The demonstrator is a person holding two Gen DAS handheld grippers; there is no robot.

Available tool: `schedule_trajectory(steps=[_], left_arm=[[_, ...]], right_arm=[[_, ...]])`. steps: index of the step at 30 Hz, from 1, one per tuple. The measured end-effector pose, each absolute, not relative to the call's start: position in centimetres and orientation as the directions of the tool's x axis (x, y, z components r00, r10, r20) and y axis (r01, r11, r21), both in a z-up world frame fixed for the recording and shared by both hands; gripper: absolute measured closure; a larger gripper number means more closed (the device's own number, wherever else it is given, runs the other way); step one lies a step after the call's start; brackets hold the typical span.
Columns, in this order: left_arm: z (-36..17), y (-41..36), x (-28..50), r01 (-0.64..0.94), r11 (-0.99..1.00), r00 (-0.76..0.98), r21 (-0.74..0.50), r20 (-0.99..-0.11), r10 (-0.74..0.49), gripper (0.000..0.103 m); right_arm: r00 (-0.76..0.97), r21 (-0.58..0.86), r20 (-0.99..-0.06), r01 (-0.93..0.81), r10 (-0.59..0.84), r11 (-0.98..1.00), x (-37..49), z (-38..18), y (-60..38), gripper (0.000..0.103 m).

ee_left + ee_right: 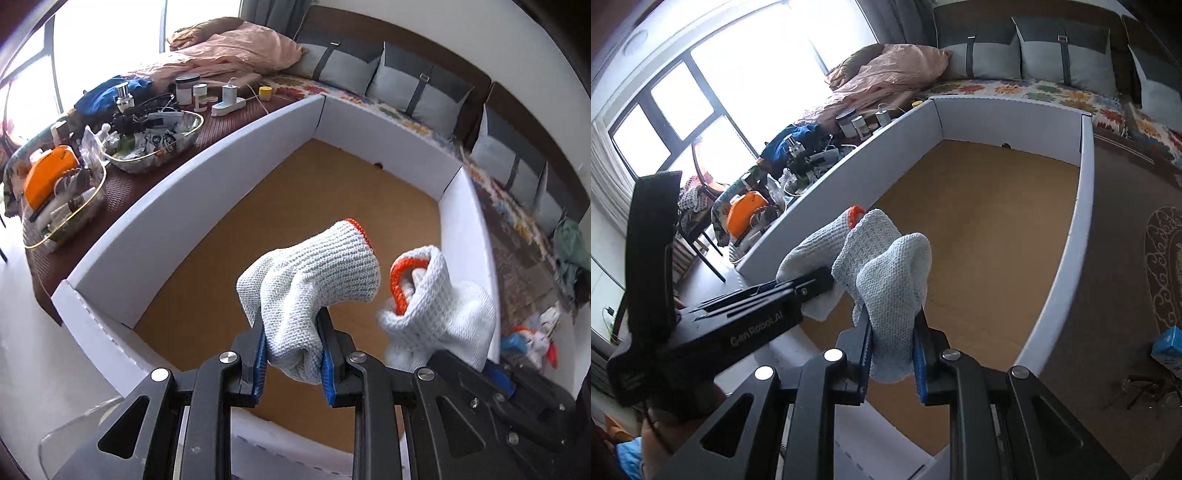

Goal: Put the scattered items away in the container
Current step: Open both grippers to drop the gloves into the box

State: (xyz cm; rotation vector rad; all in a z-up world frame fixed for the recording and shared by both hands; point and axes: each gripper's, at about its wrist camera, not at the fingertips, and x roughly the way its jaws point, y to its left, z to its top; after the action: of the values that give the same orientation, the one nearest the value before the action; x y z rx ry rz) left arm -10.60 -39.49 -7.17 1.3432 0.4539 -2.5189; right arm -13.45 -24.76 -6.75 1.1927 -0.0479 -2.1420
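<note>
My left gripper (pixel 293 354) is shut on a white knitted glove with an orange cuff (pixel 314 273), held above the near end of a large white-walled box (pixel 207 206) with a brown cardboard floor (pixel 295 206). My right gripper (pixel 892 347) is shut on a second white knitted glove (pixel 890 280), also over the box floor (pixel 979 236). In the left wrist view the right gripper's glove (pixel 439 302) hangs just to the right. In the right wrist view the left gripper body (pixel 738 317) and its glove (pixel 816 251) sit to the left.
A dark table left of the box holds glass trays (pixel 155 147) of clutter, jars and an orange item (pixel 48 173). A bed with pink bedding (pixel 229 48) and cushions lies beyond. Loose items (pixel 532 339) and a blue box (pixel 1167 347) lie on the patterned rug to the right.
</note>
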Motion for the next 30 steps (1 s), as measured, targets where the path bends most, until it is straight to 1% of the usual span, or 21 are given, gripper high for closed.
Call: schedule_trajectory(steps=[3,4,6,7,8,9,10,14,19,20,27,30], left_arm=[[-7.7,-39.9,-10.9,0.352,-0.927,-0.511,-0.131,-0.857,-0.073,0.078],[-7.9,-39.8,-11.0,0.343,-0.932,-0.498,-0.118,-0.864,-0.074,0.077],[-7.7,-39.6,-11.0,0.328,-0.939,-0.491,-0.109,-0.868,-0.071,0.068],[-7.6,-39.6,-11.0,0.321,-0.94,-0.494,-0.111,-0.867,-0.066,0.057],[-7.4,-39.6,-11.0,0.317,-0.942,-0.498,-0.113,-0.865,-0.064,0.038],[-7.1,-39.7,-10.8,0.325,-0.939,-0.504,-0.111,-0.86,-0.073,0.026],[-7.0,-39.9,-10.7,0.334,-0.936,-0.508,-0.115,-0.858,-0.076,0.012],[-6.6,-40.9,-9.9,0.369,-0.92,-0.521,-0.131,-0.849,-0.087,0.011],[-6.1,-42.2,-8.9,0.411,-0.899,-0.536,-0.153,-0.838,-0.102,0.011],[-6.0,-42.4,-8.7,0.419,-0.894,-0.539,-0.157,-0.836,-0.105,0.011],[-5.4,-43.8,-7.3,0.468,-0.864,-0.555,-0.185,-0.822,-0.125,0.011],[-5.2,-43.8,-6.6,0.474,-0.86,-0.555,-0.19,-0.822,-0.125,0.011]], right_arm=[[-0.342,0.353,-0.75,0.517,-0.566,-0.78,-14.1,-7.4,-25.0,0.083],[-0.336,0.349,-0.757,0.516,-0.56,-0.782,-14.3,-7.5,-25.0,0.079],[-0.325,0.34,-0.772,0.515,-0.546,-0.787,-14.8,-7.7,-25.1,0.067],[-0.32,0.336,-0.779,0.514,-0.54,-0.789,-15.1,-7.8,-25.1,0.047],[-0.329,0.347,-0.771,0.502,-0.546,-0.792,-15.2,-7.8,-24.8,0.041],[-0.332,0.357,-0.765,0.495,-0.552,-0.792,-15.3,-7.8,-24.7,0.041],[-0.333,0.358,-0.768,0.485,-0.547,-0.798,-15.4,-7.8,-24.5,0.041],[-0.347,0.337,-0.779,0.469,-0.521,-0.816,-15.4,-7.6,-24.1,0.041],[-0.286,0.285,-0.805,0.582,-0.52,-0.761,-13.5,-7.9,-25.6,0.04],[-0.274,0.274,-0.81,0.604,-0.518,-0.748,-13.2,-8.0,-25.9,0.039],[-0.191,0.206,-0.847,0.742,-0.496,-0.638,-10.6,-8.5,-28.0,0.039],[-0.136,0.221,-0.869,0.753,-0.475,-0.62,-10.9,-8.4,-28.4,0.039]])
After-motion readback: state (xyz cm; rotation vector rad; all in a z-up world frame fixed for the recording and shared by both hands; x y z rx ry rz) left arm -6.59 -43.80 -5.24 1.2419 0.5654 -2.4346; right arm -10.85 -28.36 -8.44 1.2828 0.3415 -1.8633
